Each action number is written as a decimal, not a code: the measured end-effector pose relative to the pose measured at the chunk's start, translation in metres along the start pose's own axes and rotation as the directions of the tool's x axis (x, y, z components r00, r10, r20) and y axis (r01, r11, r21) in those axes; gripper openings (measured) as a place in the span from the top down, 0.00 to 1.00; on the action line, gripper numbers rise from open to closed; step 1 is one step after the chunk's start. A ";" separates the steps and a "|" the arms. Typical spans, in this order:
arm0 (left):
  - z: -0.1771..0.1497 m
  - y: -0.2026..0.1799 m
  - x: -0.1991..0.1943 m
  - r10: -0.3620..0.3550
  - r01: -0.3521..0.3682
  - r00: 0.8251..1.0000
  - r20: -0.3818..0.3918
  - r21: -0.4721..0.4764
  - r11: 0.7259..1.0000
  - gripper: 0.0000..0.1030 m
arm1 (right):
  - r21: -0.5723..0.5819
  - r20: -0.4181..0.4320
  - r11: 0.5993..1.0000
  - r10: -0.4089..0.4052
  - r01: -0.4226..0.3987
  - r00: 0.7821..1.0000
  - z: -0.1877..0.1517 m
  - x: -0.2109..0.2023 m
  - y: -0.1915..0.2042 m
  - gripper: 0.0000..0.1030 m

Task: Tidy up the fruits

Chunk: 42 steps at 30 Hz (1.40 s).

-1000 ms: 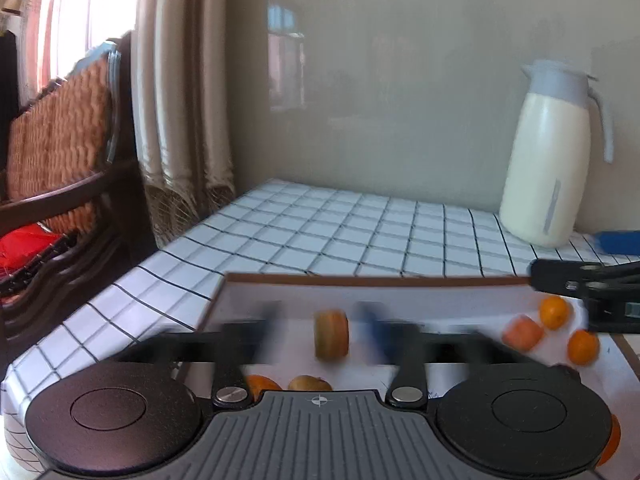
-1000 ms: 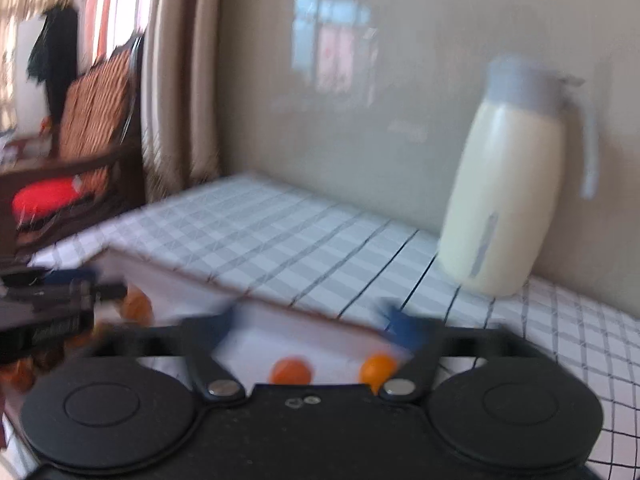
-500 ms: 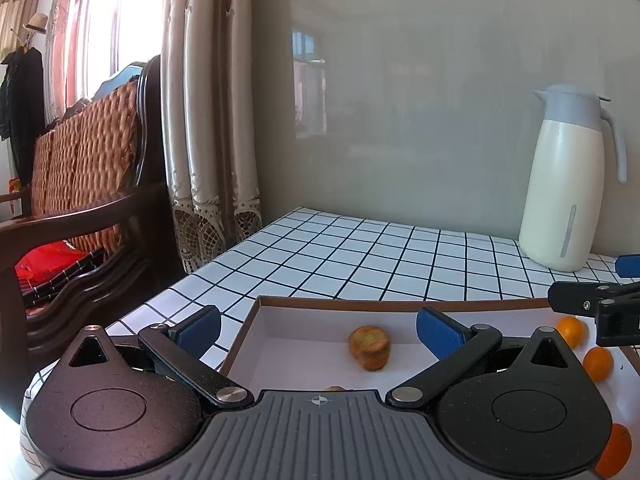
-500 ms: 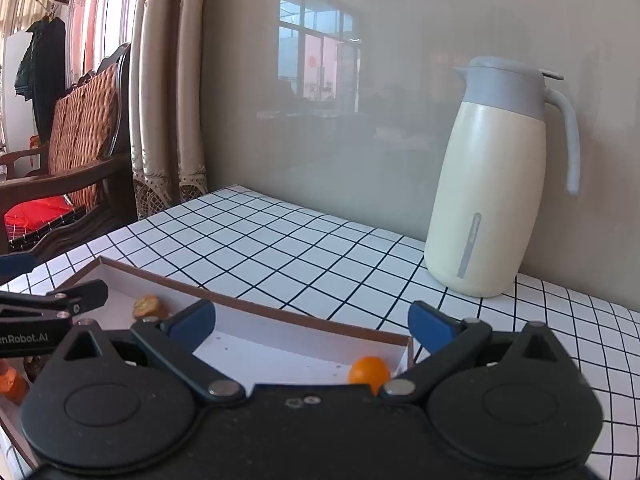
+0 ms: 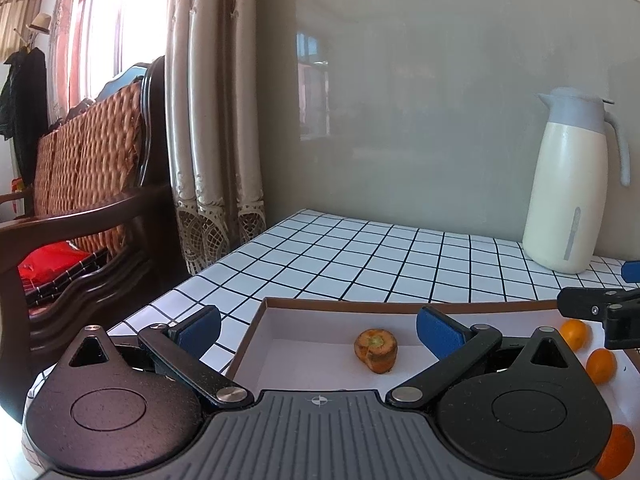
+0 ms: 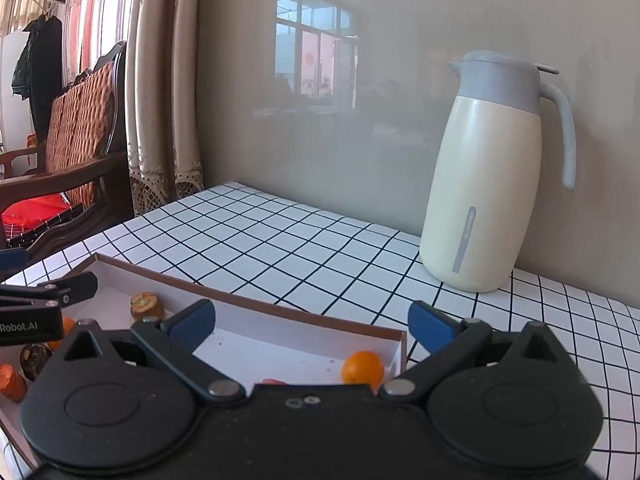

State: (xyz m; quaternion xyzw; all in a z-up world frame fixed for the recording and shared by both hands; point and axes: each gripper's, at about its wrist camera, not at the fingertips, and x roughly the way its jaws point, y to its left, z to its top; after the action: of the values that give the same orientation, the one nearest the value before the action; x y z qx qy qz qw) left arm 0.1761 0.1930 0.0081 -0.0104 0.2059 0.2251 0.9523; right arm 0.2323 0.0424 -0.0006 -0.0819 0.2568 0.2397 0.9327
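Observation:
A shallow white box with a brown rim [image 5: 400,305] [image 6: 248,304] lies on the checked tablecloth. A brown-orange cut fruit piece [image 5: 376,350] [image 6: 147,306] sits on the box floor near its far left corner. My left gripper [image 5: 318,330] hangs open over it, touching nothing. Small oranges [image 5: 576,334] [image 5: 601,365] lie to the right in the left wrist view. My right gripper [image 6: 310,326] is open and empty above the box's right end, where one orange [image 6: 362,367] rests. More pieces [image 6: 12,382] lie at the box's left.
A cream thermos jug with a grey lid [image 5: 568,196] [image 6: 488,176] stands at the back right against the wall. A wooden chair with a woven back [image 5: 88,184] and curtains [image 5: 212,120] are left of the table edge.
The cut fruit piece left my left gripper's jaws and came to rest on the box floor. Both views went from blurred to sharp as the hands settled.

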 end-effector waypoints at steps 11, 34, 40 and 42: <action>0.001 0.002 -0.008 -0.004 0.004 1.000 0.007 -0.010 1.000 0.00 | 0.014 0.001 1.000 -0.014 0.014 1.000 0.000 -0.006 -0.006 0.06; -0.015 0.023 -0.205 -0.067 0.072 0.983 0.169 -0.021 0.997 0.00 | 0.011 0.118 1.000 -0.025 0.023 0.993 -0.044 -0.206 0.010 0.06; -0.055 0.030 -0.250 -0.093 0.099 0.975 0.203 -0.022 0.995 0.00 | -0.002 0.140 0.998 -0.056 0.057 0.989 -0.080 -0.251 0.008 0.06; -0.068 0.029 -0.254 -0.105 0.111 0.974 0.199 -0.020 0.994 0.00 | 0.003 0.142 0.997 -0.074 0.075 0.987 -0.090 -0.255 0.006 0.06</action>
State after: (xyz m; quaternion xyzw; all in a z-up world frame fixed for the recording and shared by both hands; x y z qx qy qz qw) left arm -0.0694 0.1031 0.0492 -0.0137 0.1058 0.1762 0.9785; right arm -0.0024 -0.0808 0.0549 -0.0751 0.1863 0.2101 0.9568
